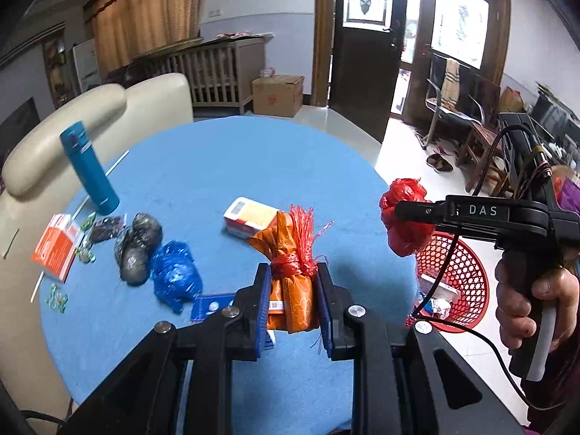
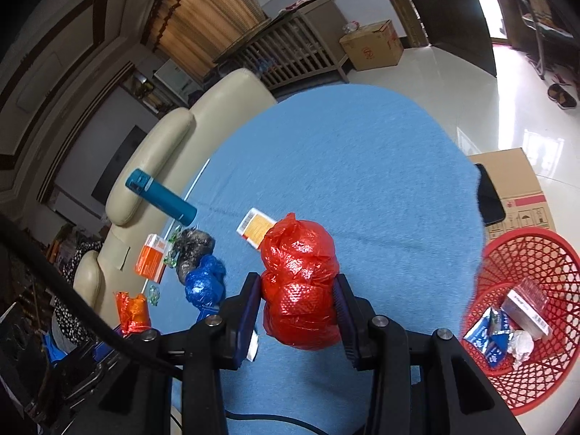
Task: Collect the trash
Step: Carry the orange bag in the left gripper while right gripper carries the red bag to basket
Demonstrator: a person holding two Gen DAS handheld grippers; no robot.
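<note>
We are gripping a red bag (image 2: 299,282) in the right tongs (image 2: 299,311) and an orange bundle (image 1: 291,282) in the left tongs (image 1: 293,304); the red basket (image 2: 522,253) is sitting off the tabletop (image 2: 362,166) to the right, nearer the right tongs.

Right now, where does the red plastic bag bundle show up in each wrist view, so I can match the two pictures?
Left wrist view: the red bag bundle sits right of centre, clamped in the right gripper, above the red basket.
Right wrist view: it fills the lower centre, between the gripper's fingers.
Shared landmark: the teal bottle, standing at the table's far left edge by the cream chair.
</note>
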